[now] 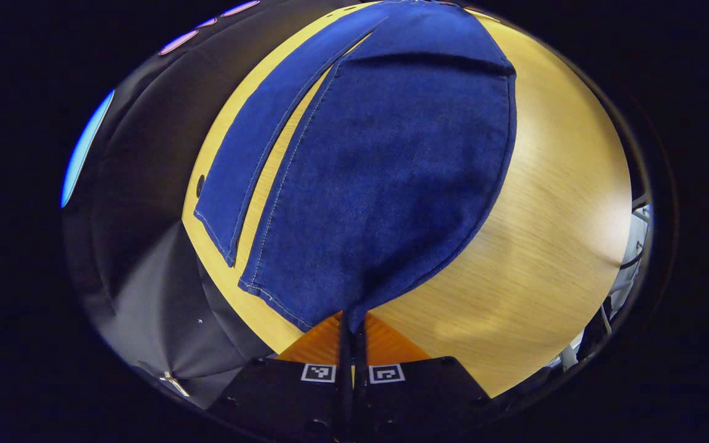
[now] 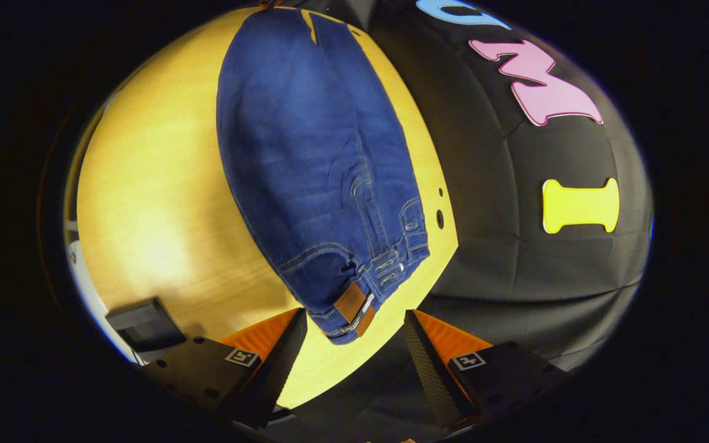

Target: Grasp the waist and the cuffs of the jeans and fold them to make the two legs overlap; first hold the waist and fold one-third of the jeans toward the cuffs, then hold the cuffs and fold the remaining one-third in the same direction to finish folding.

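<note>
On the wooden table the jeans lie spread out, dark blue denim against the yellow grain. Through the left gripper view I see my left gripper with its two fingers pressed together on the near leg's cuff; the denim is pinched between them and rises from the pinch in a broad lifted sheet that runs away toward the far end. Beside it, to the left in that view, the other leg lies flat on the table, with a strip of bare wood between the two legs. Its hem sits near the table's edge.

Through the right gripper view I see the waist end of the jeans, with belt loops, a brown patch on the waistband, and the seat of the jeans stretching away from me. My right gripper has its fingers spread wide apart, one on each side of the waistband corner, which sits just ahead of them, touching neither as far as I can tell. A small dark box rests at the table's edge, left of my fingers.
</note>
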`<state>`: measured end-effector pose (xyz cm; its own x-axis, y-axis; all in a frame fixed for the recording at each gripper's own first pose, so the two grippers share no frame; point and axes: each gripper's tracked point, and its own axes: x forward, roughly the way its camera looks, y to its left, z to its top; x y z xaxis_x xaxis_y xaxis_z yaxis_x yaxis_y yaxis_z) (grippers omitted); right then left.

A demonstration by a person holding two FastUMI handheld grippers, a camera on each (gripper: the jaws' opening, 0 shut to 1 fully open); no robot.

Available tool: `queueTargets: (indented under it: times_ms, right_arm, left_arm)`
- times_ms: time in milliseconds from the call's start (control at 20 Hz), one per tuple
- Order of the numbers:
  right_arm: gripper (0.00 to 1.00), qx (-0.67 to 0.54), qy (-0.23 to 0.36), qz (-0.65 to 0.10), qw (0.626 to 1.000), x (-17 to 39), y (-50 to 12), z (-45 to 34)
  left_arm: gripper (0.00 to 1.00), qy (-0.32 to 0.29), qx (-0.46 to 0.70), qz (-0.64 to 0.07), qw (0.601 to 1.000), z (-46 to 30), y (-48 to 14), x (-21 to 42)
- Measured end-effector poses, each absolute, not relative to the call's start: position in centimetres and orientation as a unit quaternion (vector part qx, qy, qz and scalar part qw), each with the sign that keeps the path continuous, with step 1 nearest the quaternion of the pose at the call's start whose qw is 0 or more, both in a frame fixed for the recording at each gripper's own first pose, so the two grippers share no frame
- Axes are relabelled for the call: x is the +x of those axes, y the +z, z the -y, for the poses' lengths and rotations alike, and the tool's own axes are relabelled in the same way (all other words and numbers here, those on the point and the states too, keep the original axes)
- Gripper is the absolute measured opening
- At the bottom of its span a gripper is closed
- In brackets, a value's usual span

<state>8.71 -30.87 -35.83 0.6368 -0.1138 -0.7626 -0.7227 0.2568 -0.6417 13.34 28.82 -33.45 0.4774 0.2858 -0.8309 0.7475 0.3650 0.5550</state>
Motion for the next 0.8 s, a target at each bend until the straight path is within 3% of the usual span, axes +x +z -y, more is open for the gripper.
queueTargets:
  times_ms: [250,450,550,700,750,800]
  right_arm:
    - [0.97,-0.618,0.245,-0.367,0.65,9.6,-38.9,32.5]
    - [0.92,-0.637,0.264,-0.323,0.649,13.1,-39.8,30.8]
    - [0.89,-0.616,0.275,-0.336,0.657,13.7,-41.0,30.9]
    - [0.47,-0.613,0.277,-0.344,0.655,13.7,-41.9,30.9]
    - [0.4,-0.617,0.276,-0.343,0.653,13.7,-42.1,30.8]
    - [0.27,-0.614,0.277,-0.344,0.654,13.6,-42.0,30.8]
  left_arm:
    - [0.05,-0.16,0.542,-0.481,0.67,-28.6,-33.4,13.2]
    - [0.05,-0.141,0.545,-0.478,0.674,-28.7,-33.5,13.3]
    - [0.05,-0.139,0.544,-0.483,0.673,-28.5,-33.5,13.3]
    - [0.05,-0.136,0.544,-0.488,0.669,-28.4,-33.4,13.7]
    - [0.05,-0.134,0.546,-0.487,0.669,-28.3,-33.4,13.8]
    - [0.05,-0.131,0.548,-0.486,0.668,-28.4,-33.4,13.8]
